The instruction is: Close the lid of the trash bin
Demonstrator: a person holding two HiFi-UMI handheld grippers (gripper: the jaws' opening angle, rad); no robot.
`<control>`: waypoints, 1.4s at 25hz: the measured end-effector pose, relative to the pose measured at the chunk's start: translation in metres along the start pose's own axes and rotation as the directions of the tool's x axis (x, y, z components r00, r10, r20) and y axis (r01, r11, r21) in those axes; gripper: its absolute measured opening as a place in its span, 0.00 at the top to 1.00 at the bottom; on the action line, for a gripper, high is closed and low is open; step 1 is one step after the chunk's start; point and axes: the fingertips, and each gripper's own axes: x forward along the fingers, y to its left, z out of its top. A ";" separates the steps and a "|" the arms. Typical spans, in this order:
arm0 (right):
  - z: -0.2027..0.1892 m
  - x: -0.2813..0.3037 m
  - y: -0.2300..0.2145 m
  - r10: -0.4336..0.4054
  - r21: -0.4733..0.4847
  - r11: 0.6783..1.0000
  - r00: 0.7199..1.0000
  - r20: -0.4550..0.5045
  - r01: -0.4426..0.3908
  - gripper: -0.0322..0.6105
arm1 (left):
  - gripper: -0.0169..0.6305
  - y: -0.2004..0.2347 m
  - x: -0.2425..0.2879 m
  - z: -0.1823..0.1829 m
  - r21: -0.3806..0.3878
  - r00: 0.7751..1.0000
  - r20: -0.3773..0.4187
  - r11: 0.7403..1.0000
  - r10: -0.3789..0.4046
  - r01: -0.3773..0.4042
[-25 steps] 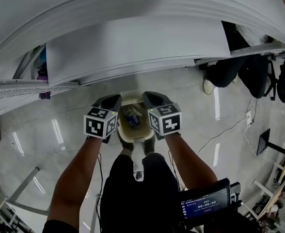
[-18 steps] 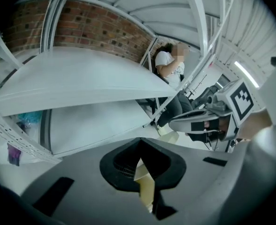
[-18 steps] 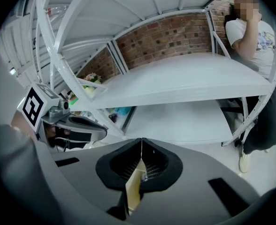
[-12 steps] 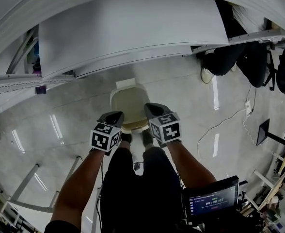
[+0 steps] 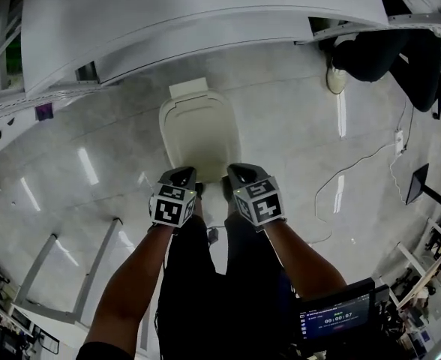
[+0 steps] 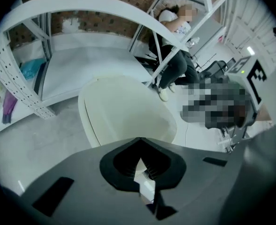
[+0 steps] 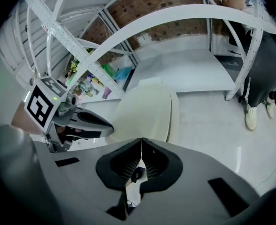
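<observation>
Cream plastic lid [image 5: 200,130] lies flat on the trash bin [image 5: 187,88], with both tools idle at its front edge.

Closest to the person's legs, the left hand-held gripper [image 5: 181,177] and right hand-held gripper [image 5: 240,174] hang side by side. Each has its jaws pressed together with nothing between them, which fits a lid that looks fully seated, so the job reads as done. Just beyond them the lid covers the whole opening. The bin stands on the glossy pale floor [image 5: 280,148], tucked close to a white shelf rack [image 5: 190,6], probably to keep it out of the walkway. Farther right, another person [image 5: 370,51] sits beside the rack.
</observation>
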 end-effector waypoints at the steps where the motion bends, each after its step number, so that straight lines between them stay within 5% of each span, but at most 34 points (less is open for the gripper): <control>1: -0.006 0.001 -0.001 0.004 0.005 1.000 1.000 -0.001 -0.004 0.94 | 0.99 0.004 0.009 -0.004 -0.003 1.000 -0.010 1.000 0.008 -0.008; 9: -0.021 -0.023 -0.019 -0.020 0.043 0.999 0.999 0.043 0.018 0.94 | 0.99 0.010 0.036 -0.016 0.114 0.997 -0.049 0.992 0.054 -0.048; 14: 0.000 -0.044 -0.020 -0.028 0.046 0.999 0.995 0.093 0.024 0.94 | 0.99 0.015 0.025 -0.012 0.073 0.997 -0.054 0.996 0.047 -0.043; 21: 0.041 -0.118 0.001 -0.008 0.044 0.999 0.976 0.216 -0.002 0.94 | 0.99 -0.032 -0.068 0.061 0.053 0.985 0.169 0.998 0.009 -0.018; 23: 0.065 -0.154 0.010 0.006 0.028 0.999 0.961 0.277 -0.015 0.94 | 0.99 -0.055 -0.112 0.097 0.052 0.965 0.262 0.998 0.005 -0.019; 27: 0.136 -0.212 0.022 0.038 -0.042 0.999 0.898 0.437 -0.021 0.94 | 0.99 -0.080 -0.192 0.178 0.076 0.883 0.469 0.996 -0.001 -0.039; 35: 0.203 -0.335 0.093 0.159 -0.226 0.974 0.792 0.590 -0.028 0.94 | 0.99 -0.145 -0.350 0.219 0.136 0.741 0.671 0.985 -0.017 -0.101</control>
